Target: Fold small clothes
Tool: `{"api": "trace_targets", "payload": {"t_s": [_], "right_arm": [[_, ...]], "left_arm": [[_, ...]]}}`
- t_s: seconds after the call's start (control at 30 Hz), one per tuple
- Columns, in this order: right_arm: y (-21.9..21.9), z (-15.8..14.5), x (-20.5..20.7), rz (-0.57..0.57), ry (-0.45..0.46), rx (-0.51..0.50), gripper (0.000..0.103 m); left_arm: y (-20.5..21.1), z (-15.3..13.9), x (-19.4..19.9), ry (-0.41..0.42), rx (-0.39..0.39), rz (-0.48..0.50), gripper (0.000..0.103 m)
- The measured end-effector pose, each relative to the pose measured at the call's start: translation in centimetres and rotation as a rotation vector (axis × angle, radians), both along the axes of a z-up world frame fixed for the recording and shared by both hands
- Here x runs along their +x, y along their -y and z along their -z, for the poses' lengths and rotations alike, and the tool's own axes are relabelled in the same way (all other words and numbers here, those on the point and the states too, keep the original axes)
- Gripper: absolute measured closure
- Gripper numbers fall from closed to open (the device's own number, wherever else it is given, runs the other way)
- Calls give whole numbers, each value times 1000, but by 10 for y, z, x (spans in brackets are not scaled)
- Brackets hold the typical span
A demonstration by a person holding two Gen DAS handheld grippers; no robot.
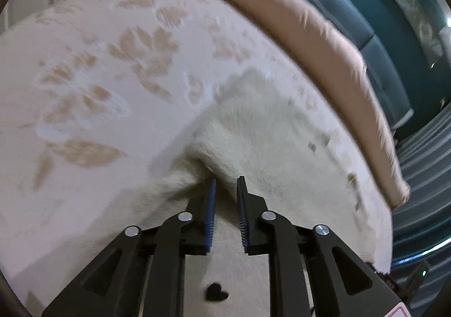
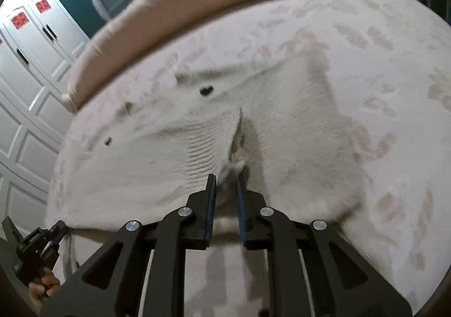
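Both the left gripper and right gripper pinched the white garment on a leaf-patterned bedspread; white cupboards stood nearby.

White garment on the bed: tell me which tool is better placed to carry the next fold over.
Right. The right tool pinches a bunched edge of the white garment, so it can likely pull straight away. The left tool also touches the cloth, but whether it grips is unclear.

Fuzzy white knit garment; matt black plastic tongs
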State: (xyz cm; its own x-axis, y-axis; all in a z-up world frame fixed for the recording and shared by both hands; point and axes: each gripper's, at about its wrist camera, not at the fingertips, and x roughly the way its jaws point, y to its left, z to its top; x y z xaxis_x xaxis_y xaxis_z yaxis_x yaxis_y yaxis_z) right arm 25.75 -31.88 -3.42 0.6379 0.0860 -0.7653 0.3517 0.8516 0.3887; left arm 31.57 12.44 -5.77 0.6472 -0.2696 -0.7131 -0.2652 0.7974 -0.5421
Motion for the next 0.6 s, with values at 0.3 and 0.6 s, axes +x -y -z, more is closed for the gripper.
{"api": "trace_targets", "payload": {"t_s": [0.3, 0.6], "right_arm": [[-73, -26, 12, -190, 58, -18, 89], [0, 34, 7, -6, -83, -97, 103]], "left_arm": [[-18, -18, 12, 28, -96, -27, 86], [-13, 29, 21, -36, 66, 23, 95]]}}
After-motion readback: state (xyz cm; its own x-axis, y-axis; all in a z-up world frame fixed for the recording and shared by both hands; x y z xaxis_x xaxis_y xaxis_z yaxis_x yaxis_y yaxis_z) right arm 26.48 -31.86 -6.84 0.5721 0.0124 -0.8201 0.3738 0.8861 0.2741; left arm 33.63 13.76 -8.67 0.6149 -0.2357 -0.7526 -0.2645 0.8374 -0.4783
